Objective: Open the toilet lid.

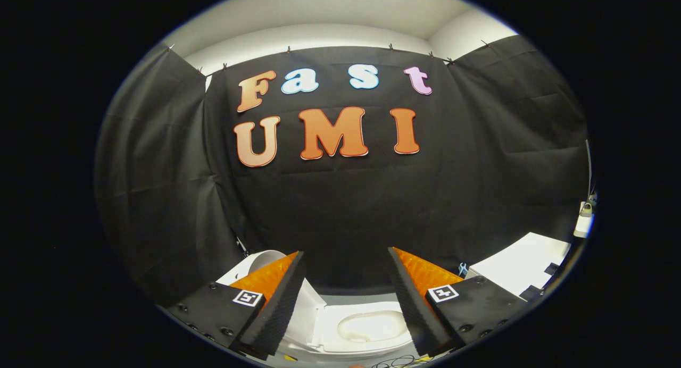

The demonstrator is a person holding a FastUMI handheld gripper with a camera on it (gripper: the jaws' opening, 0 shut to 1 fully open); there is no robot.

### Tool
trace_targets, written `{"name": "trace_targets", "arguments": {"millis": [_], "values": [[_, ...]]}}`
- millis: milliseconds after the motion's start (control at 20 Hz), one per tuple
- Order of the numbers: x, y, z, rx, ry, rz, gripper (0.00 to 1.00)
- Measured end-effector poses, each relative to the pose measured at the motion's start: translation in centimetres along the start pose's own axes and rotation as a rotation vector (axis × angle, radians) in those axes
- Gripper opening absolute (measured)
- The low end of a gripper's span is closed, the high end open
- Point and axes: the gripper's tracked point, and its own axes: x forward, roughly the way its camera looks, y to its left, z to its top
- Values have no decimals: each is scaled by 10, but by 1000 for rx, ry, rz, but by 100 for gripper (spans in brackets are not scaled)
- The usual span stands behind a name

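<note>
Right now my gripper (pixel 346 261) is spread wide with nothing between its fingers (pixel 276 304). Below and between them sits the toilet (pixel 367 325), bowl showing, its lid (pixel 255 264) swung up at the left (partly hidden behind my left finger). A white box (pixel 521 264) sits at far right.

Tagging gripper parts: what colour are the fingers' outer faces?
Orange, with black ribbed inner pads; the fingers show best in the gripper view, open above the toilet.
</note>
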Motion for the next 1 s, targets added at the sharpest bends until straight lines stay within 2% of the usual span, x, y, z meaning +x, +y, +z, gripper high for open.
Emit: {"name": "trace_targets", "arguments": {"millis": [1000], "values": [[-5,-9,-1,15,-6,-17,97]]}}
